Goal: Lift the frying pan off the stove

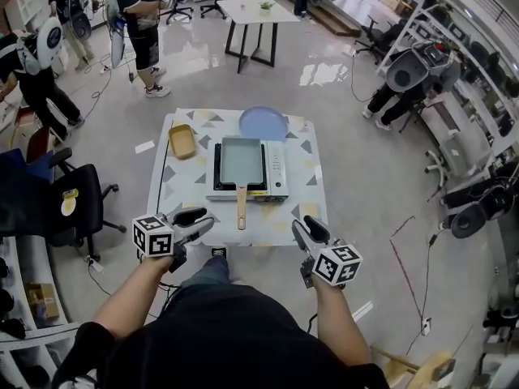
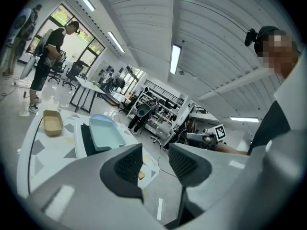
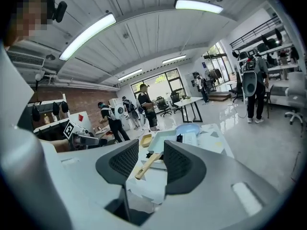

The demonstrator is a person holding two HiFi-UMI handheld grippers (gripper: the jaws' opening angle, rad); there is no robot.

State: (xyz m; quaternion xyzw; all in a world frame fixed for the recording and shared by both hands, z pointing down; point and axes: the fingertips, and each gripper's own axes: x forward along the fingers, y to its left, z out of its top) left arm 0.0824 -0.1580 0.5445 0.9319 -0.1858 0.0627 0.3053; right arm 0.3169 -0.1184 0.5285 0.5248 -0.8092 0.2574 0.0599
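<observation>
Before the table (image 1: 310, 191), the left hand-held gripper (image 1: 203, 222) and right hand-held gripper (image 1: 305, 230) hang part-open, apparently empty.

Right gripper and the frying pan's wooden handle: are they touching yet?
Apart. The head view shows the right gripper off to the side of the wooden handle, bare table between them; its own view shows open jaws gripping nothing.

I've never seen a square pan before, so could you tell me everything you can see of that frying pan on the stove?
The frying pan is rectangular, shallow and empty, pale blue-green inside, like coated metal. Its straight wooden handle juts past the front of the stove toward the person. The pan sits flat on that small tabletop stove, which stands on the patterned table. Only the stove touches it.
</observation>
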